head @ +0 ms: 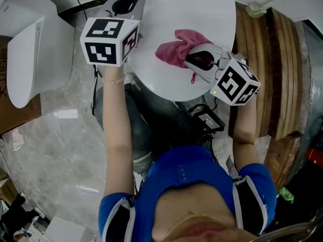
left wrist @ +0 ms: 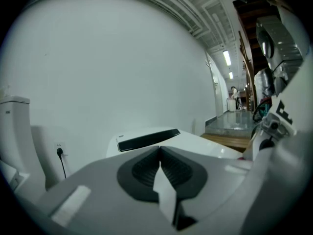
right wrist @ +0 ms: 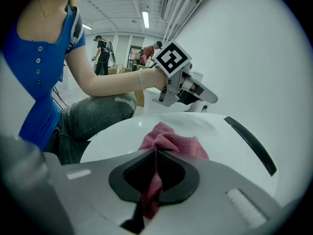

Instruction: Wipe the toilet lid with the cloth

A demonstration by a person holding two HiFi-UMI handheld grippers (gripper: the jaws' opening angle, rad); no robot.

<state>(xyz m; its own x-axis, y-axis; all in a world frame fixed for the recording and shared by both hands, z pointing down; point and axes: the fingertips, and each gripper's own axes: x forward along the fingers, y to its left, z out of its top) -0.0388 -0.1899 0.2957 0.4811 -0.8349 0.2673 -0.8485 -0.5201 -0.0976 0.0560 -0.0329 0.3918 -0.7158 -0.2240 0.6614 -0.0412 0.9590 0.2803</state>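
The right gripper (head: 194,58) is clamped on the crumpled pink terry cloth (head: 174,49), which rests on the glossy white oval toilet lid (head: 192,9) near its front right edge. Bare lid stretches leftward and away from the cloth, toward the left gripper (head: 126,1), whose jaws are pressed together on nothing.

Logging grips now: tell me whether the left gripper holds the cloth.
No, the left gripper has its jaws shut on nothing, while the pink cloth sits clamped in the right gripper.

Perhaps a warehouse: loose toilets (head: 30,54), strip lights (right wrist: 145,18).
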